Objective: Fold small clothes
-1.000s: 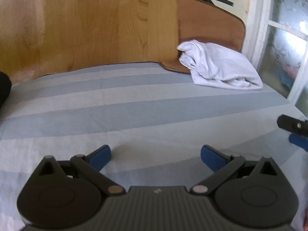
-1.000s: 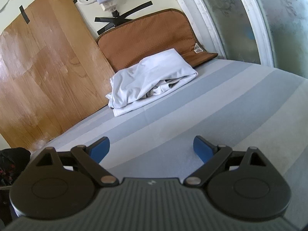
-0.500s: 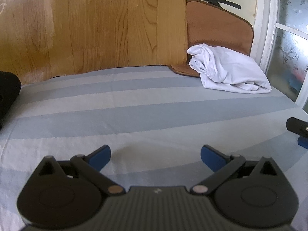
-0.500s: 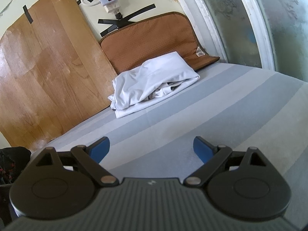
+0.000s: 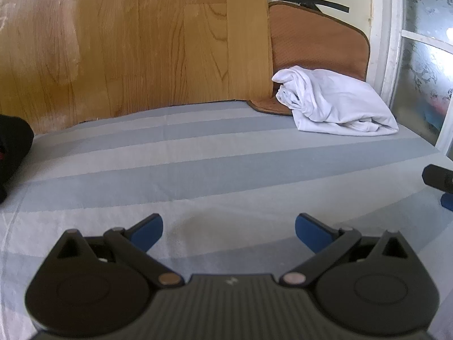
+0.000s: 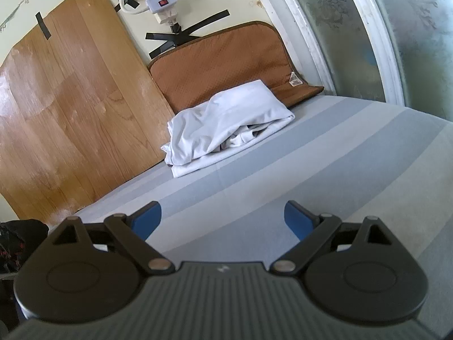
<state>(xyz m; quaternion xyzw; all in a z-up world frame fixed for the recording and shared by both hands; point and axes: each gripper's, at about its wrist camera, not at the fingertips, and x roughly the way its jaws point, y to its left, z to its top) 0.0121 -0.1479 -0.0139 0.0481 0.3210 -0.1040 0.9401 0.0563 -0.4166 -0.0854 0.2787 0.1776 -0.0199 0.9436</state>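
White garment (image 6: 226, 126) lies bunched at the bed's (image 6: 325, 155) far edge, unfolded; left gripper (image 5: 228, 228) and right gripper (image 6: 222, 216) jaws spread, empty.

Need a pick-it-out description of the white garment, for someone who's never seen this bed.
Start at the striped grey bedsheet and follow it to the far edge by the window frame. There a brown pad leans on the wall. The white garment is bundled at its foot, the only white cloth in view.

Both tools (image 5: 228, 226) (image 6: 222, 216) spread wide, empty
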